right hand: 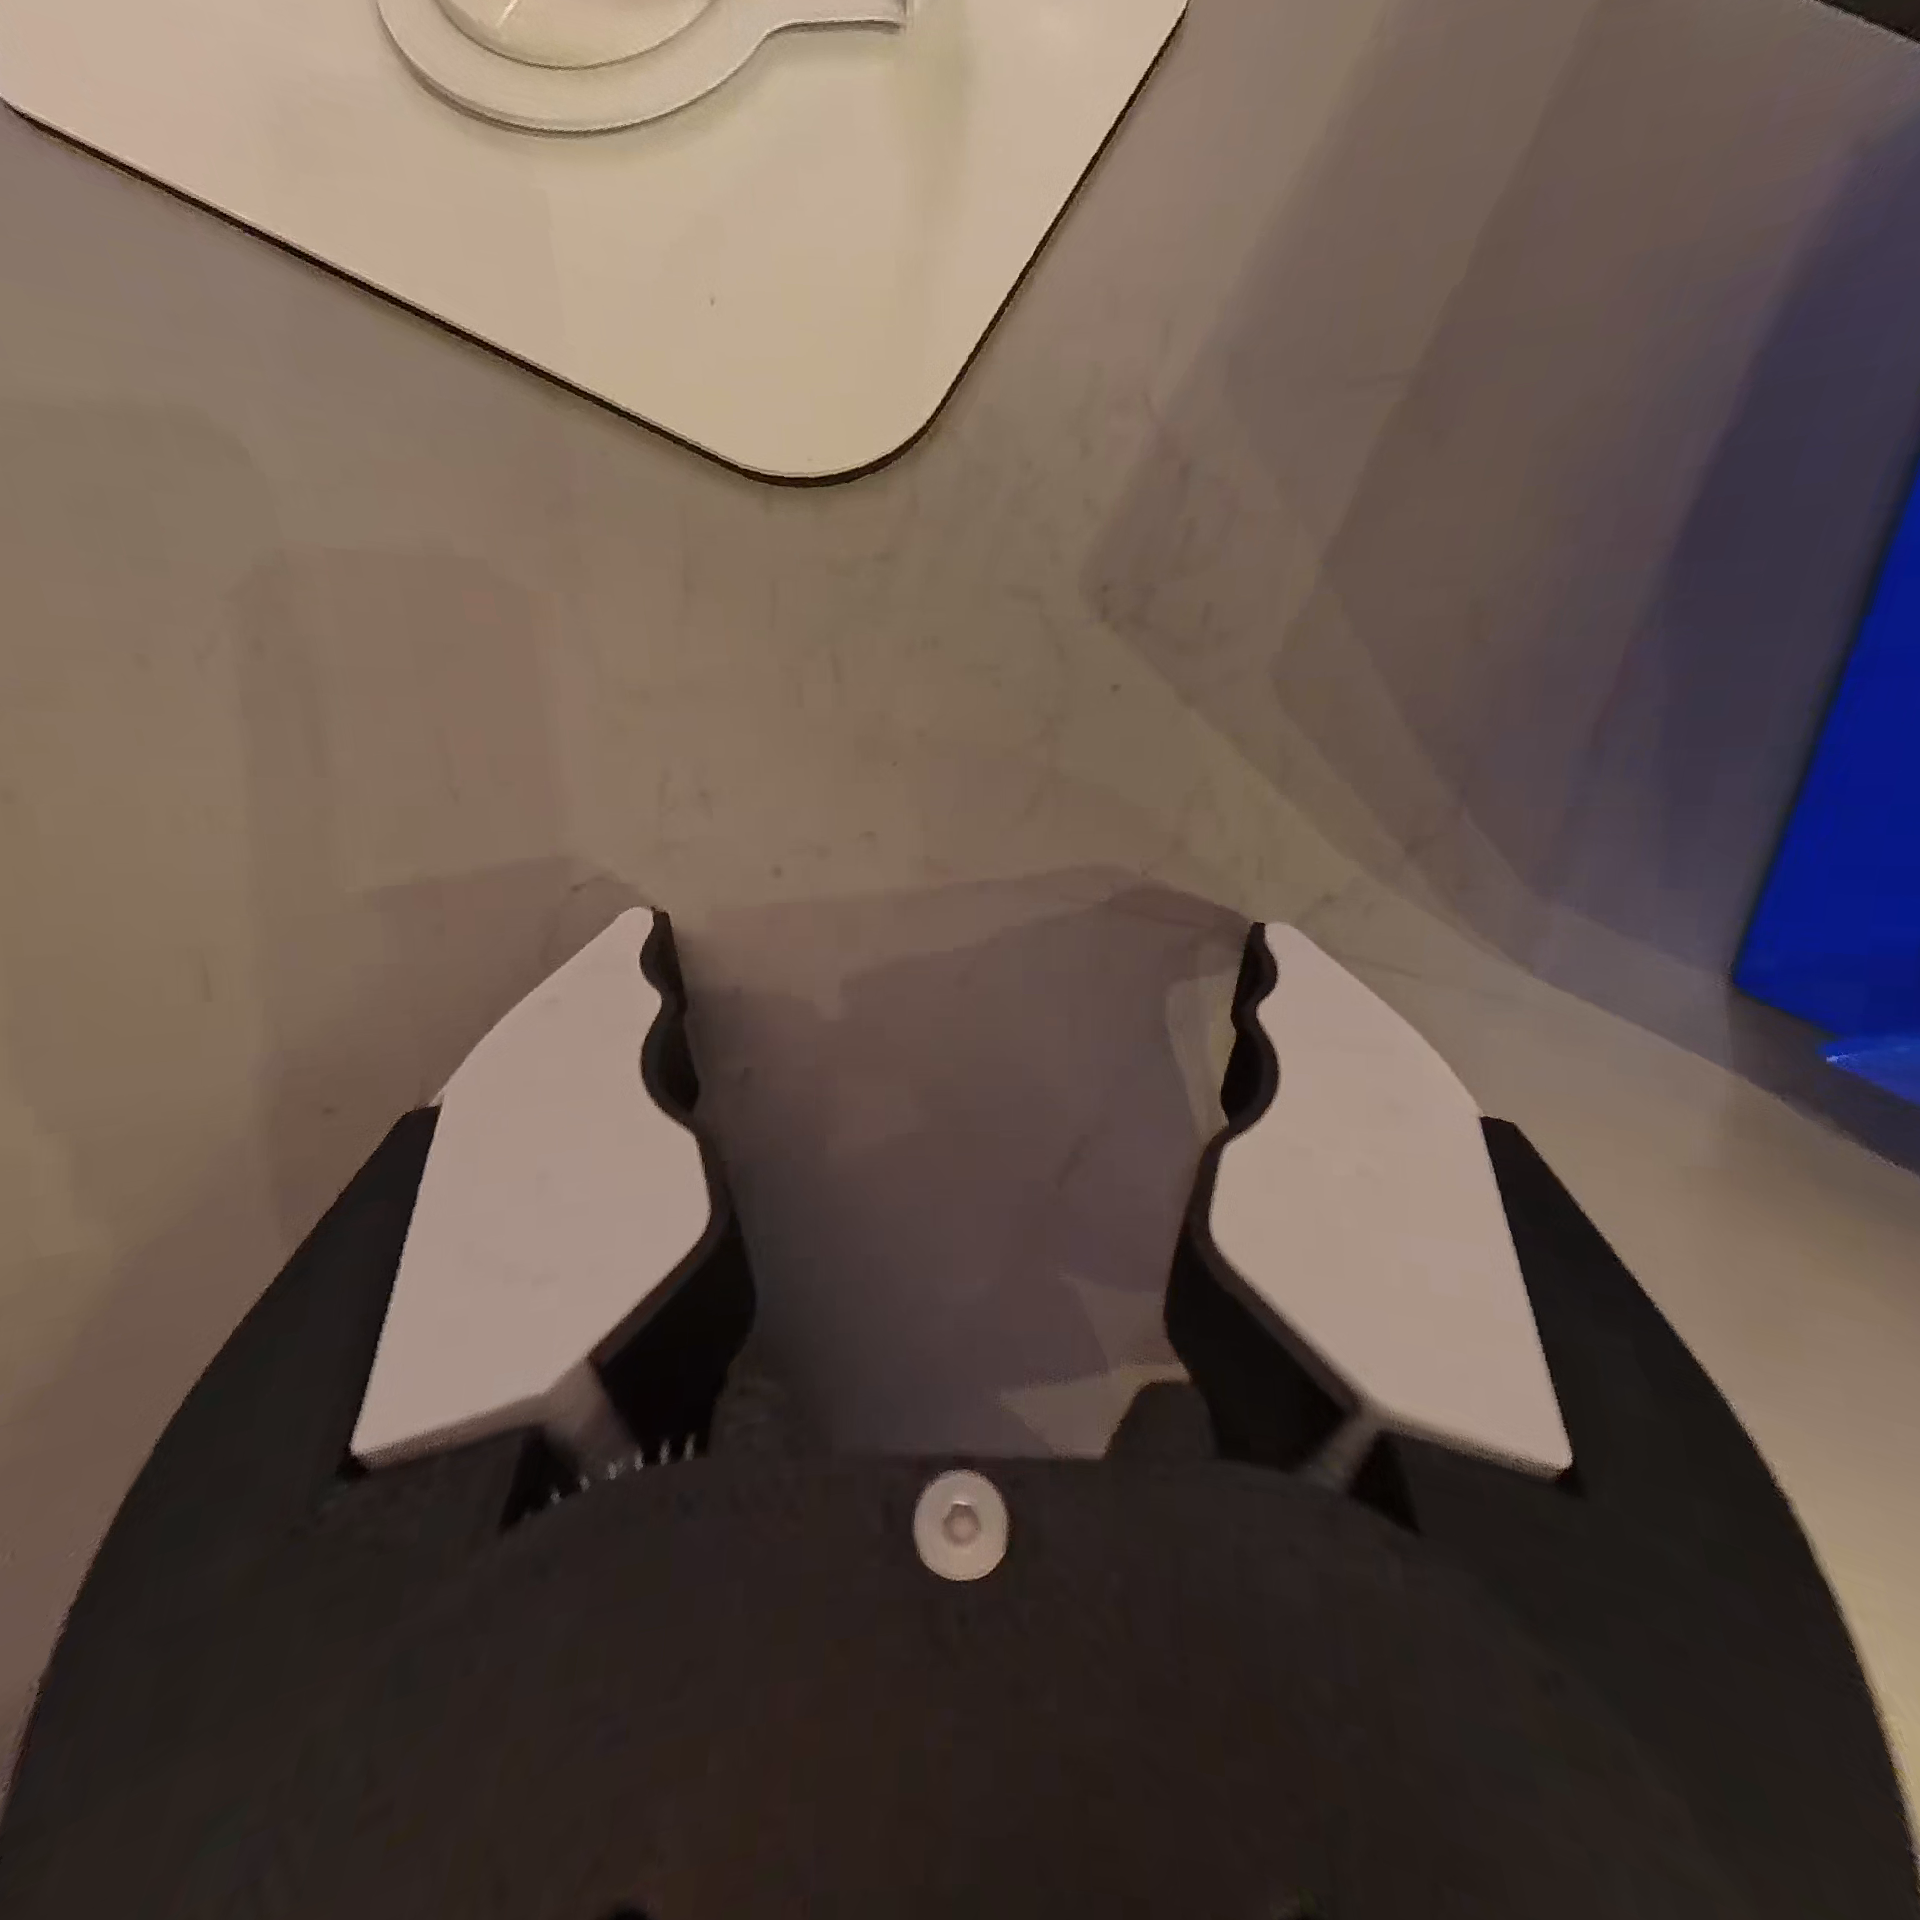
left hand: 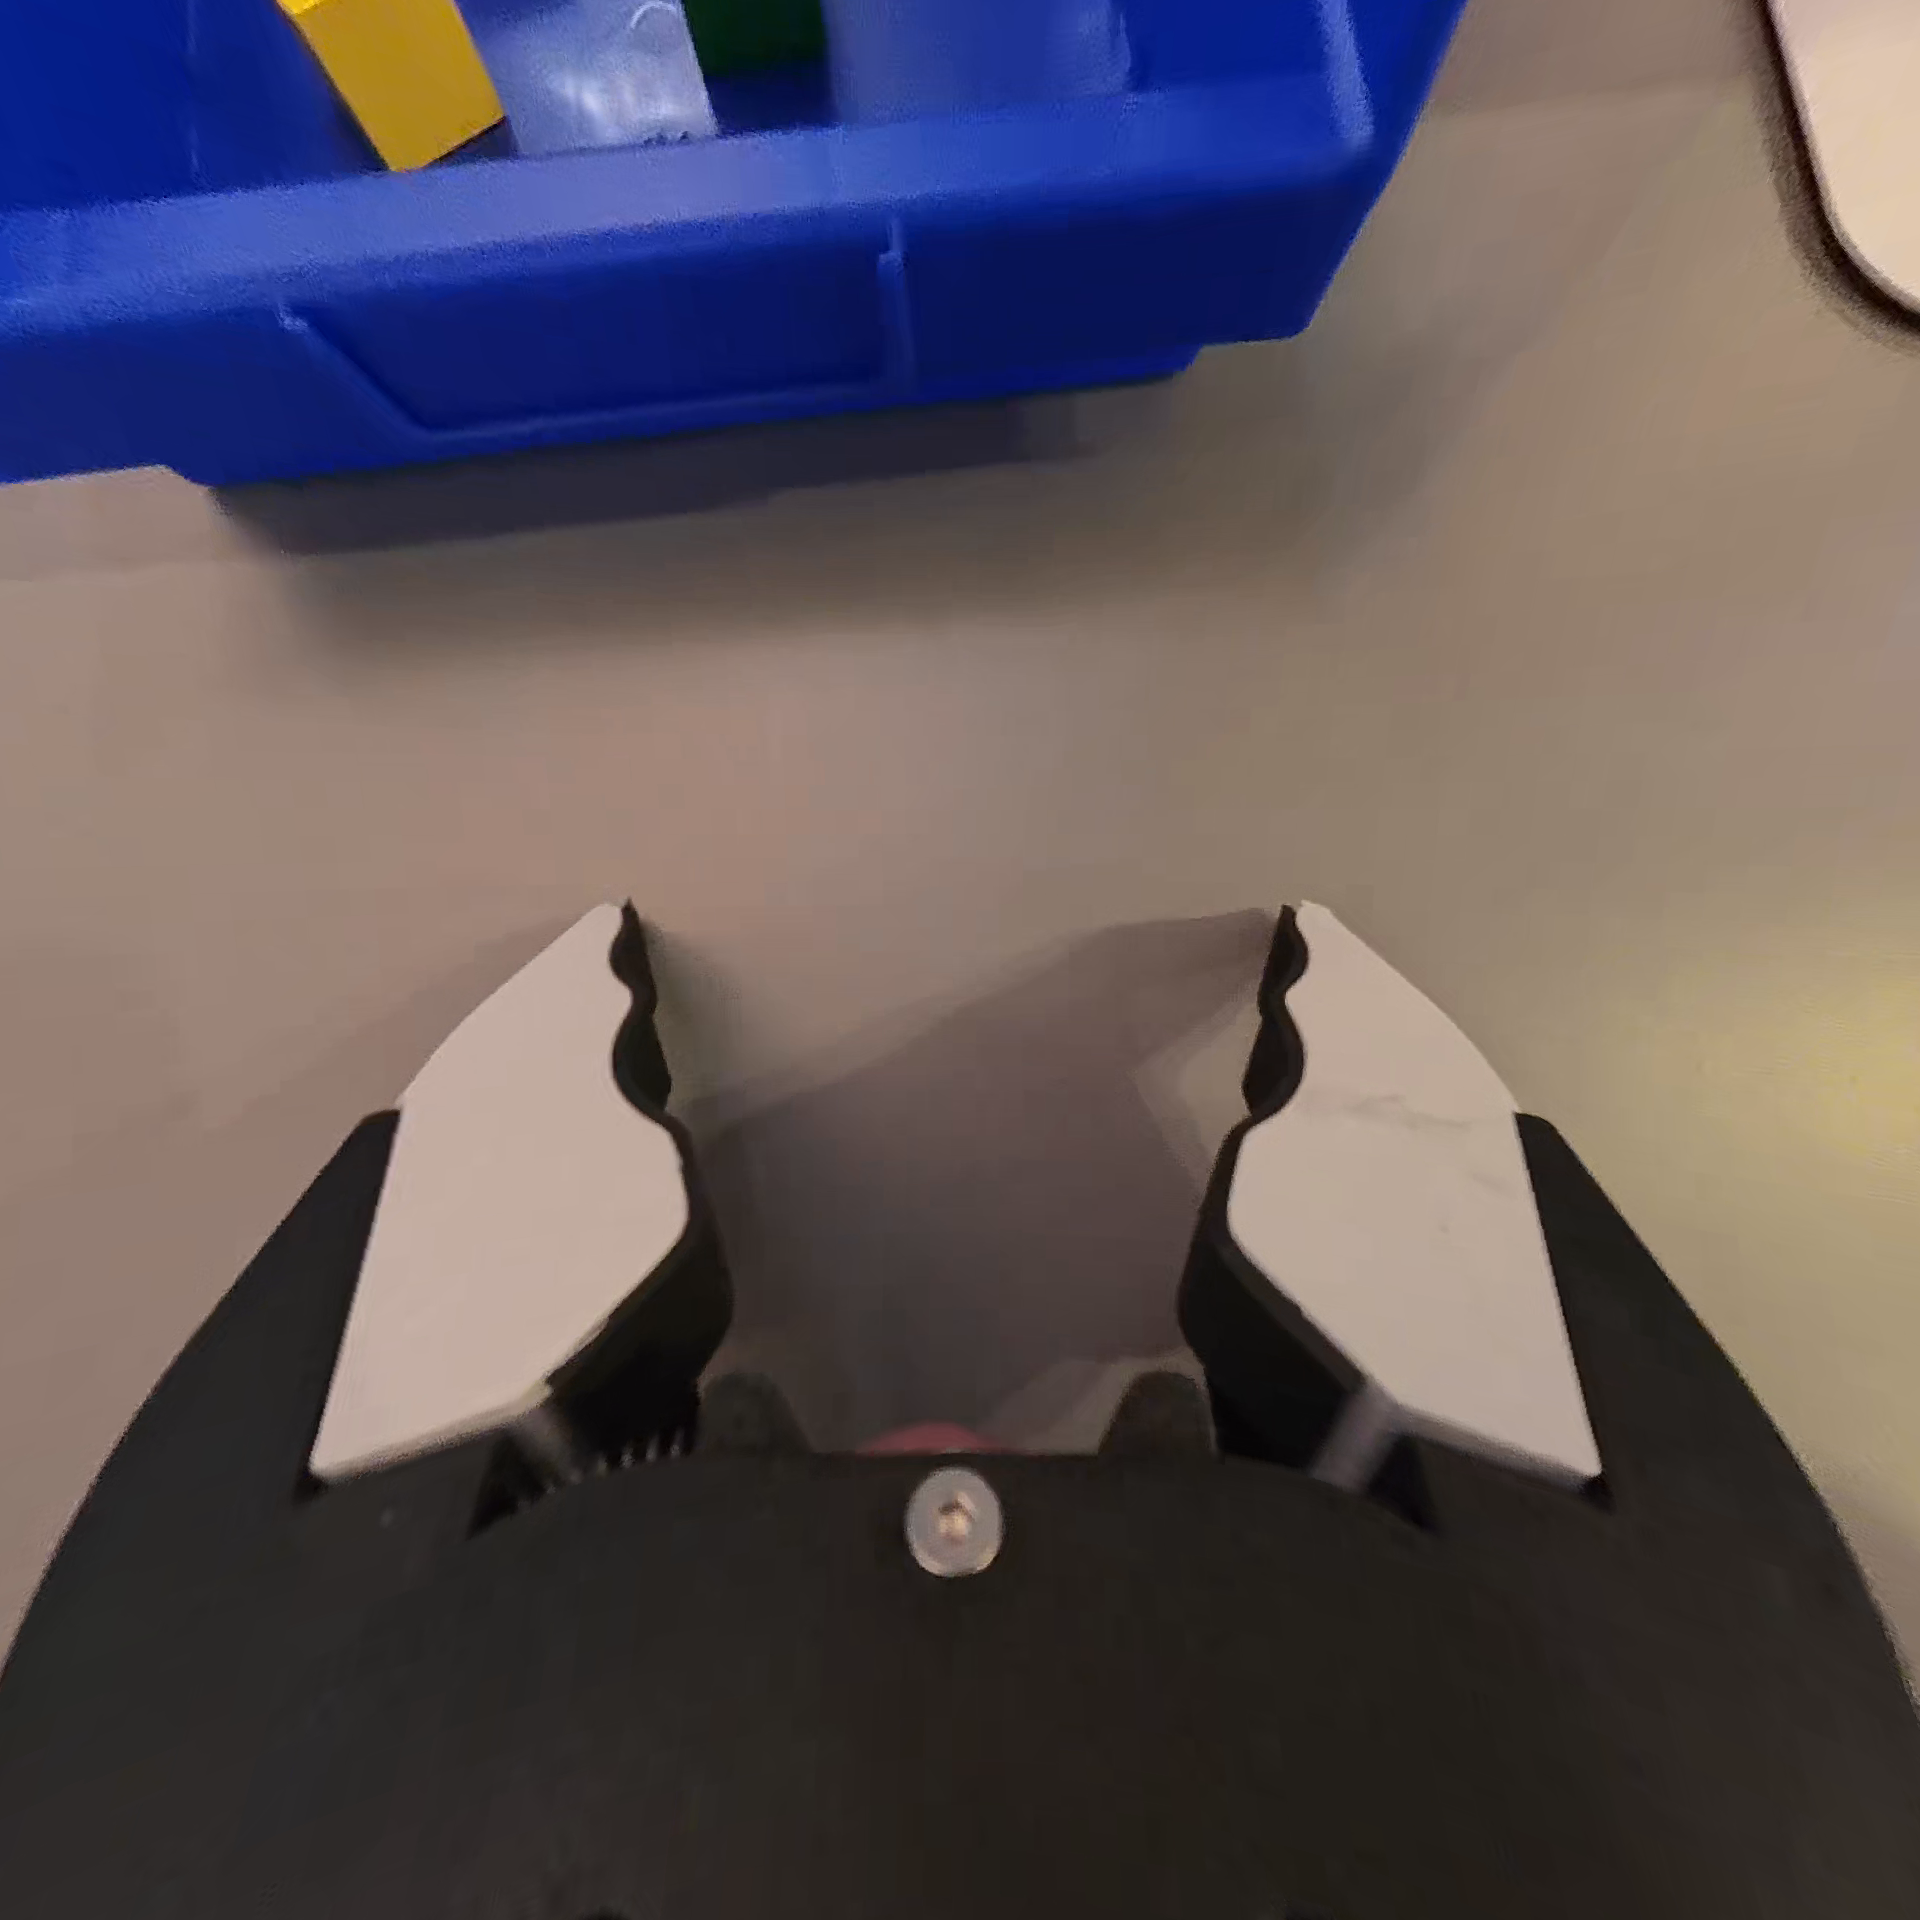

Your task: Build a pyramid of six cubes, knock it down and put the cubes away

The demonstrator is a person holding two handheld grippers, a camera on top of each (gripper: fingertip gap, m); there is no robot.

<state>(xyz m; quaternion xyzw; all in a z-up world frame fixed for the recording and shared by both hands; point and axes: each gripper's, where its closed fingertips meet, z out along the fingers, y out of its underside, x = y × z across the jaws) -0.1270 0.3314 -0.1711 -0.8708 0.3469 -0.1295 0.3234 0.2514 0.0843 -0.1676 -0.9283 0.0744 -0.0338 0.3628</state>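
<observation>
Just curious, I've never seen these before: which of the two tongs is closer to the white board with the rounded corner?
Probably the right tongs: the white board lies just ahead of them. For the left tongs, only its edge shows, far off to the upper right.

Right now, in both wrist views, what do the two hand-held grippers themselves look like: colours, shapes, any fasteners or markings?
Both look alike. The left hand-held gripper and right hand-held gripper each have a broad matte black body with a curved front edge, two flat, angular pale grey fingers lined on the inner side with wavy black pads, and one silver screw centred on the body. No cables or markings show.
</observation>
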